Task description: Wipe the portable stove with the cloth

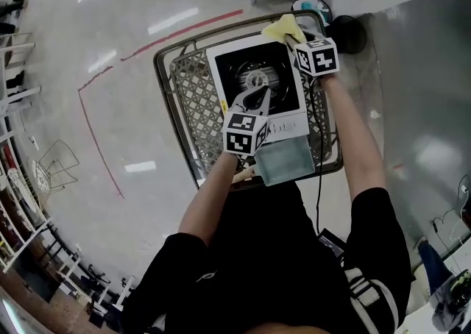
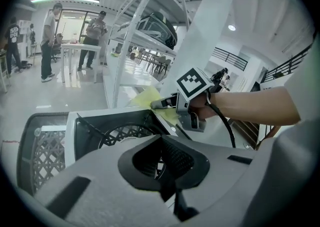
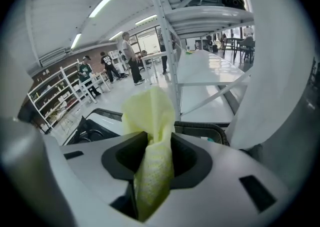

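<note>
- Basket [image 1: 193,93]: mesh, holds the stove [image 1: 218,60]; most of its open mesh lies left of the left gripper.
- Left gripper [image 1: 259,90]: jaws together, nothing in them. Tips point down over the burner [image 1: 257,75]; contact can't be judged.
- Label [image 1: 285,128]: on the stove's white front strip, just right of the left gripper's marker cube. Print too small to read.
- Clear greenish box [image 1: 283,162]: behind the left gripper, on the person's side.
- Right gripper [image 1: 293,40]: jaws part-closed, clamped on the cloth [image 1: 283,29]; stove's far right corner sits just under its tips.
- Cloth: yellow, bunched between those jaws, fanning out past the tips.
</note>
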### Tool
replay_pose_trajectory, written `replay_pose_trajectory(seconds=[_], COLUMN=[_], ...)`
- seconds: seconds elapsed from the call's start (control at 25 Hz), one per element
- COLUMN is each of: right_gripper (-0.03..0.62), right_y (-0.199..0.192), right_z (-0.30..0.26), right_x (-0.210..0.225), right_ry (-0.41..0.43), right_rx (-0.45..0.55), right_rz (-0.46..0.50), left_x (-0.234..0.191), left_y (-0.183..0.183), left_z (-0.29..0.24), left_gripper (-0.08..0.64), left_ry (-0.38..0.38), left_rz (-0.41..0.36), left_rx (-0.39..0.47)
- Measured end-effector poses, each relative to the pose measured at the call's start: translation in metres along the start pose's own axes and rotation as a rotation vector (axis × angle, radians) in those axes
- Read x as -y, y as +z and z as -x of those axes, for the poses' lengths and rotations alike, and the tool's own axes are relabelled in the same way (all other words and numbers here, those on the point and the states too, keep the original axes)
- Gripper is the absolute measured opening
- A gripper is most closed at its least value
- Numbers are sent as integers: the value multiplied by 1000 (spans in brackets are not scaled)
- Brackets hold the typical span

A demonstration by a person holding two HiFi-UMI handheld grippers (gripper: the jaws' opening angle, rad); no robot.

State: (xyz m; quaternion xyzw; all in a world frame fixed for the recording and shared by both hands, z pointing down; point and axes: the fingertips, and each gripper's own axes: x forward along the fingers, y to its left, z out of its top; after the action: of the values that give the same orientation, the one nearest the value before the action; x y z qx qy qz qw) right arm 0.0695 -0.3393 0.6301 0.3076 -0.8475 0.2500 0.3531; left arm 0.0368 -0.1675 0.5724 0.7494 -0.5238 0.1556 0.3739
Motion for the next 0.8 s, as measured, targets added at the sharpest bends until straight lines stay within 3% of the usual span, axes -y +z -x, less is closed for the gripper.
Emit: replay_pose_trajectory(seconds=[0.36,0.8], right_gripper=[187,189], right_y=[-15,-31], right_z=[15,28], right_x=[1,-5], right_ry=[-54,-81], right_rx=[25,42], right_rz=[-30,-32], left_x=[6,12], left_y=[-6,-19], left_z=[3,10], left_gripper=[17,17], left_ry=[-2,4], left_rz=[13,25], left_rx=[-5,-5])
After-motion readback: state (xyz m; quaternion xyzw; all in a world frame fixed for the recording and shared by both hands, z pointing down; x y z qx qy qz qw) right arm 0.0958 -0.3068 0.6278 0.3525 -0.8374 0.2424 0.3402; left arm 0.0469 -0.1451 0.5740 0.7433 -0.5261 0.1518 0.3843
